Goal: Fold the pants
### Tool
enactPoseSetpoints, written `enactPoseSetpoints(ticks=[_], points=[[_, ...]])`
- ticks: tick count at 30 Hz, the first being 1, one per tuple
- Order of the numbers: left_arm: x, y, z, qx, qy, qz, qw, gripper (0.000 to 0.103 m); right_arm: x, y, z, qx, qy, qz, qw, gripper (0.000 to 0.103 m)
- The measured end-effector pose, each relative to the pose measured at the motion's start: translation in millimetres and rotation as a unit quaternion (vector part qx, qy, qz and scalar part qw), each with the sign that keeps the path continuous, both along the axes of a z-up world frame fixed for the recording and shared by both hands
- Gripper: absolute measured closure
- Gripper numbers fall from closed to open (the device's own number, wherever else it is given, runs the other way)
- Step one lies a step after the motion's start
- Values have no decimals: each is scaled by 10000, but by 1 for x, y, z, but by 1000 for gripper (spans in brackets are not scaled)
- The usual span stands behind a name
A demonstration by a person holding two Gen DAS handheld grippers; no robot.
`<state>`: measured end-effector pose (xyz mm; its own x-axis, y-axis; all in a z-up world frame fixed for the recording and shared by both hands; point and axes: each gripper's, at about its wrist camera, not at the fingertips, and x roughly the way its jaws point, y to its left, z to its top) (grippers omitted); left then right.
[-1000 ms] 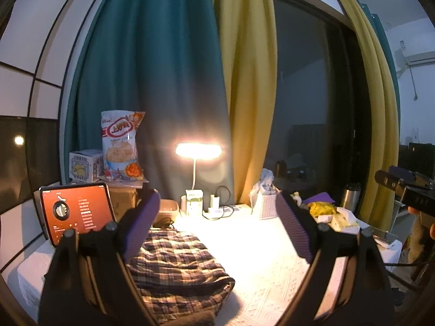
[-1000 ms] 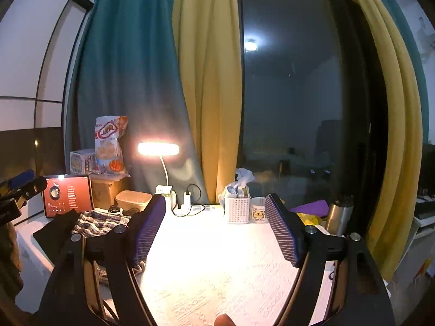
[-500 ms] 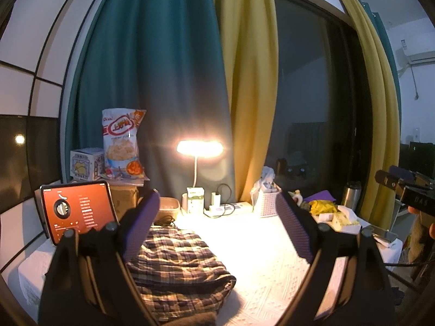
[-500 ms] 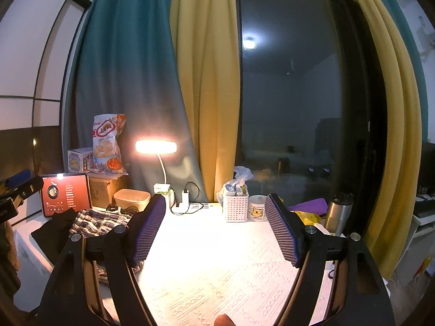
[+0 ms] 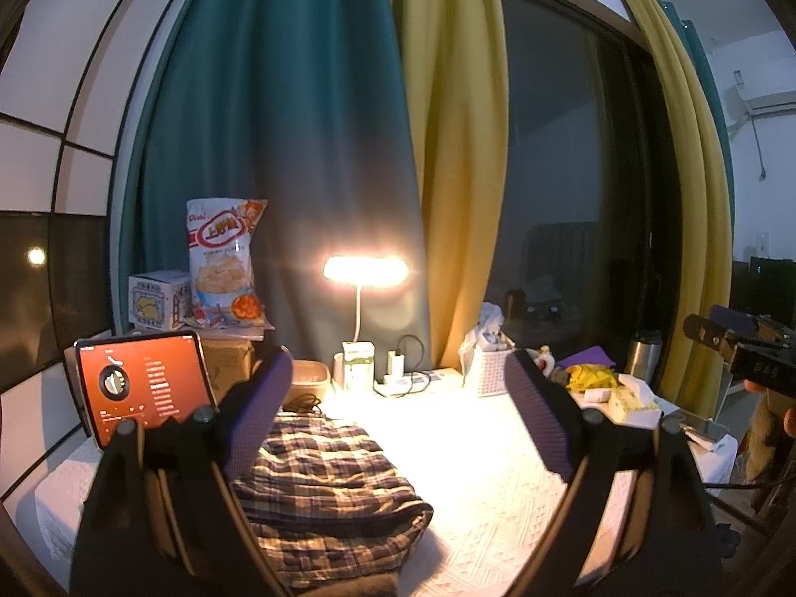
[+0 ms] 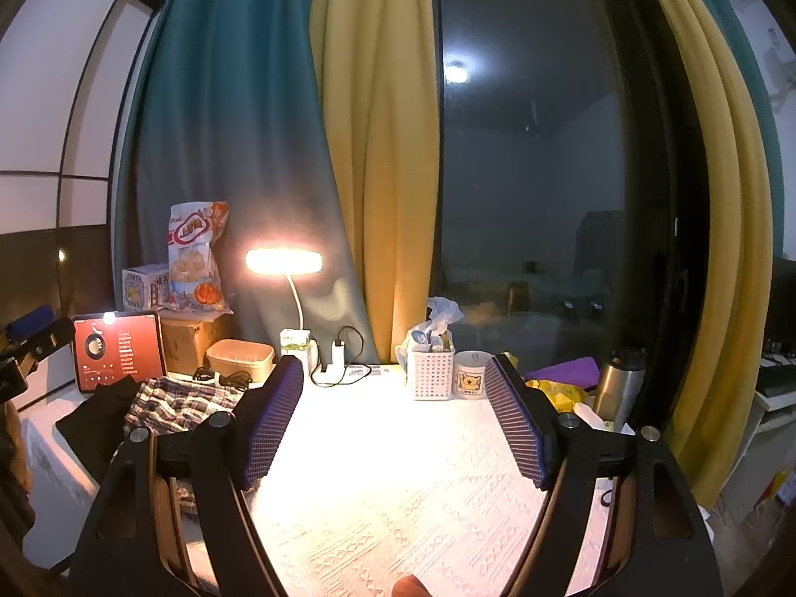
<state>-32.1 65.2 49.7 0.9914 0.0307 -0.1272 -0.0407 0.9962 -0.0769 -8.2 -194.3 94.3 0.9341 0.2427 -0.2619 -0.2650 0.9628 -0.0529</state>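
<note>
Plaid brown-and-cream fabric pants (image 5: 323, 487) lie as a compact bundle on the left part of the white textured tabletop (image 5: 472, 447), with a dark cloth (image 6: 97, 423) just beside them on the far left. In the left wrist view the bundle sits low under the left finger of your left tool (image 5: 398, 423); in the right wrist view only its edge (image 6: 184, 400) shows past the left finger of your right tool (image 6: 393, 418).

Compared with one second ago, very little has changed. Both views have shifted only slightly: the snack bag and the red-screen tablet (image 5: 142, 388) sit a little differently in the picture, and the pants have not moved or changed shape. Both tools were spread wide then and they are spread wide now, holding nothing, and neither one touches the cloth.

For the task, I judge this to be a pause with both tools lifted off the tabletop. The pants look already doubled over into a short packet, so you are probably at the end of the folding, or between two folds; I cannot tell which. If one more fold is wanted, your left tool is the nearer one, while your right tool hangs over bare tabletop, well apart from the pants. The glowing desk lamp (image 5: 365, 271) and its cables (image 5: 403, 383) stand near the far end of the bundle, so take care there.
</note>
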Motion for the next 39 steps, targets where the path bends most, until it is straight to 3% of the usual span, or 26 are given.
enactPoseSetpoints(ticks=[39], points=[[2,9,-1,-9,73,-117,9999,15,-2,1,2,15,30,0,10000,25]])
